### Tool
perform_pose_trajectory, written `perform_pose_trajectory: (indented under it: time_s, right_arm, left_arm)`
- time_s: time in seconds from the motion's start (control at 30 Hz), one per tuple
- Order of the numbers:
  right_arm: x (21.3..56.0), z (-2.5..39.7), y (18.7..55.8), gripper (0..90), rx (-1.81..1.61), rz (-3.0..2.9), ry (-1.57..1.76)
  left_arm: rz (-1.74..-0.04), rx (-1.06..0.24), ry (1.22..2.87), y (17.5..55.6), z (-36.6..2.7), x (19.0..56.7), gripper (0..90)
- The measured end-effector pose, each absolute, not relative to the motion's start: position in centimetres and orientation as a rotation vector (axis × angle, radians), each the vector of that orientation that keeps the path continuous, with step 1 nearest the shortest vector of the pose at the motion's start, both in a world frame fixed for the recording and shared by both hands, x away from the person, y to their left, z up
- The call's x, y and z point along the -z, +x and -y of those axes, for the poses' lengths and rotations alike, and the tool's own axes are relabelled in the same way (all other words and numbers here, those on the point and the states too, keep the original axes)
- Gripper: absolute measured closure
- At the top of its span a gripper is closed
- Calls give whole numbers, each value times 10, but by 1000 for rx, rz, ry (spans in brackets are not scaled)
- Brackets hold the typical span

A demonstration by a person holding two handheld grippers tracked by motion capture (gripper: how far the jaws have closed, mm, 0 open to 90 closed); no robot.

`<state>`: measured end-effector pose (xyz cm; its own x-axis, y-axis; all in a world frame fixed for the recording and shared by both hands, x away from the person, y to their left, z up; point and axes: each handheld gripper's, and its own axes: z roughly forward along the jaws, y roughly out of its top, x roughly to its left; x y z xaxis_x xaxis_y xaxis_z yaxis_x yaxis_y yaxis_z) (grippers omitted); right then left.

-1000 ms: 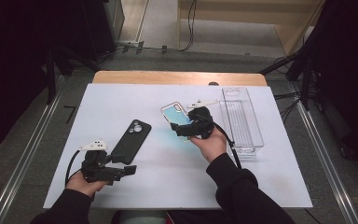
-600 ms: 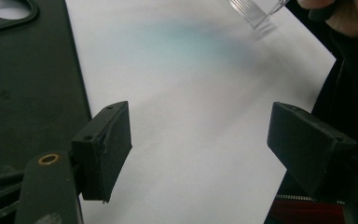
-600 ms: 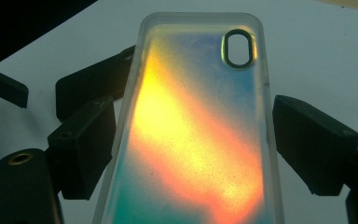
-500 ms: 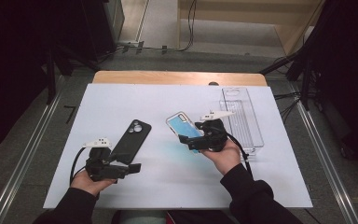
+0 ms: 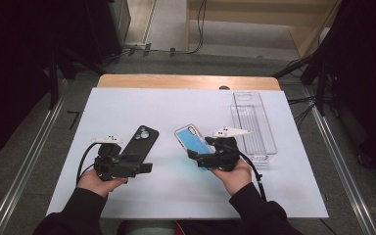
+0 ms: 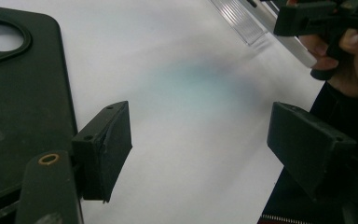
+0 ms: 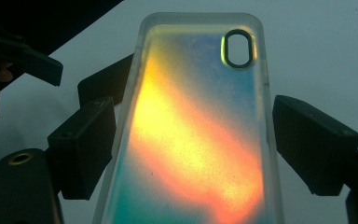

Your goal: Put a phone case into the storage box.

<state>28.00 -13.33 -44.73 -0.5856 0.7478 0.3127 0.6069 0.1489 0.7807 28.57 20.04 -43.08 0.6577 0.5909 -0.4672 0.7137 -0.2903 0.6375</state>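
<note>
The blue case [image 5: 194,142] lies at centre frame on the white table [image 5: 176,107], between the right gripper [image 5: 198,156]'s wide-apart jaws. The right hand [image 5: 232,172] comes from the lower right. At lower left, the left gripper [image 5: 147,168] gapes empty beside the black case [image 5: 139,142].

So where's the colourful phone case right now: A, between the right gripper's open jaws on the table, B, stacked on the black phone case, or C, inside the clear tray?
A: the colourful phone case lies on the white table between the spread jaws of the right gripper.
</note>
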Motion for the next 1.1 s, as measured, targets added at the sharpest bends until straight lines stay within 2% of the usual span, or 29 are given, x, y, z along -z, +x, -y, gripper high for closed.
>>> perform_pose_trajectory:
  time_s: [0.6, 1.1]
  right_arm:
    - [458, 112, 277, 145, -1430, -2180, 1422]
    - [467, 96, 280, 145, -1484, -2108, 1500]
  left_arm:
    - [-1094, 205, 1973, 306, -174, 411, 251]
    - [-1148, 143, 1948, 321, -156, 400, 251]
